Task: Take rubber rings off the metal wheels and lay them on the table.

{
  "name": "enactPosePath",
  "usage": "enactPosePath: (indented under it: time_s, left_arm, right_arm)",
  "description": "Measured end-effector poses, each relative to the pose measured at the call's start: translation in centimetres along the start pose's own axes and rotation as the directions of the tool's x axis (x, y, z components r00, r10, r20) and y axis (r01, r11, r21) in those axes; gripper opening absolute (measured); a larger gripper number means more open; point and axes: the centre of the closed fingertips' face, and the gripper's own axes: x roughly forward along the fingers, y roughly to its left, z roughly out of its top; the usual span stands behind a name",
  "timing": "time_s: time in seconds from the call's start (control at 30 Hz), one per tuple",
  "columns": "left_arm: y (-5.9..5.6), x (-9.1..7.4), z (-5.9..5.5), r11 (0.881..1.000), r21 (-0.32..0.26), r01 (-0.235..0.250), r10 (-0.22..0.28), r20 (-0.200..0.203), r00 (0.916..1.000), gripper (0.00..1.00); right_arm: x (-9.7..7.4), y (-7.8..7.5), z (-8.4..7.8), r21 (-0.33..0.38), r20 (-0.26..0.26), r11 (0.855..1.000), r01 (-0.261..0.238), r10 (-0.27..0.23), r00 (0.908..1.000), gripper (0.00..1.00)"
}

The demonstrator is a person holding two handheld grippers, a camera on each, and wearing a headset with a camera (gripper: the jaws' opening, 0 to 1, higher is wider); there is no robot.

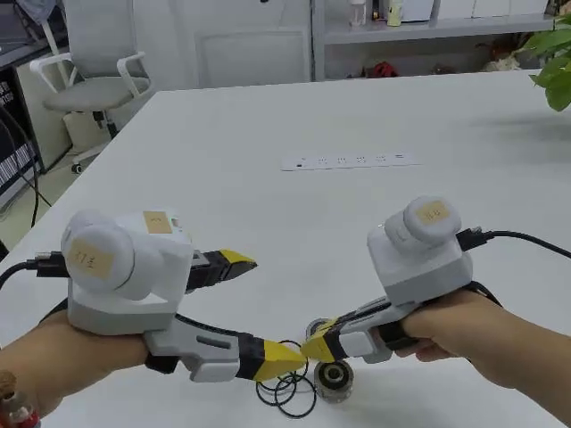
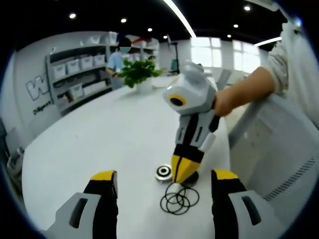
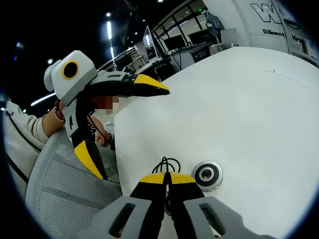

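Nearest the headset, the left hand (image 1: 53, 357) holds the left claw (image 1: 260, 310) at the lower left, forearm level and the claw aimed to the right across the counter (image 1: 357, 107). I read its jaws as spread wide, with nothing held between them. One yellow tip is raised and the other sits low, just beside the rubber rings (image 1: 287, 388).

The rings are several thin black loops lying flat and overlapping on the counter, off the wheels. Right of them stands the near wheel (image 1: 335, 376), and the far wheel (image 1: 314, 325) lies just behind the tip of the right claw (image 1: 317, 346).

The right claw points left and downward, with its tip between the two wheels. Its jaws are closed, yellow tips together. I cannot tell whether a ring is pinched between them. The right hand (image 1: 455, 325) wraps the handle, wrist angled inward, and a black cable (image 1: 526, 239) runs off to the right.

Writing:
- Each claw body carries a tan sticker (image 1: 158, 223) with marks too small to read.
- The wall lettering (image 2: 36, 97) in the left gripper view shows a large "W" over a word beginning "Dilige".
- A barcode label (image 1: 13, 165) sits at the far left edge of the head view.
- A white power strip (image 1: 348, 161) lies mid-counter.
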Motion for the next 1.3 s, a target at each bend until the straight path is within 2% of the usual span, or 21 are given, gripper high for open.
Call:
enactPosePath:
  time_s: [0.27,0.5,0.6,0.67,0.77,1.0,1.3]
  left_arm:
    - [-0.9,-1.1,-1.3,1.0,-0.009,0.012,-0.012,-0.024,0.9996,0.79]
    - [-0.7,-2.2,-2.4,0.999,-0.035,-0.009,0.007,-0.04,0.9992,0.79]
    - [-1.0,-2.8,-3.1,0.999,-0.045,-0.005,0.002,-0.06,0.9982,0.8]
    - [-1.0,-3.2,-3.6,0.999,-0.044,-0.012,0.009,-0.064,0.9979,0.8]
    - [-1.2,-3.9,-4.3,0.997,-0.076,-0.024,0.019,-0.065,0.9977,0.8]
    - [-1.1,-5.4,-6.0,0.991,-0.119,-0.068,0.058,-0.082,0.995,0.8]
    - [-1.0,-6.3,-6.9,0.983,-0.152,-0.103,0.092,-0.078,0.9927,0.8]
  right_arm:
    - [0.3,-0.2,-0.5,-0.014,-0.02,1.0,0.007,-0.008,0.9998,0.0]
    - [0.4,-0.6,-0.7,-0.039,-0.027,0.999,0.031,-0.032,0.9991,0.0]
    - [0.5,-0.9,-0.8,-0.06,-0.031,0.997,0.047,-0.048,0.9983,0.0]
    - [0.5,-0.9,-0.8,-0.061,-0.025,0.997,0.048,-0.05,0.9984,0.0]
    - [0.6,-1.1,-0.7,-0.083,-0.023,0.994,0.065,-0.067,0.9975,0.0]
    - [0.9,-1.1,-1.1,-0.12,-0.047,0.99,0.069,-0.075,0.9961,0.04]
    - [0.5,-1.5,-1.2,-0.134,-0.057,0.988,0.082,-0.09,0.9943,0.07]
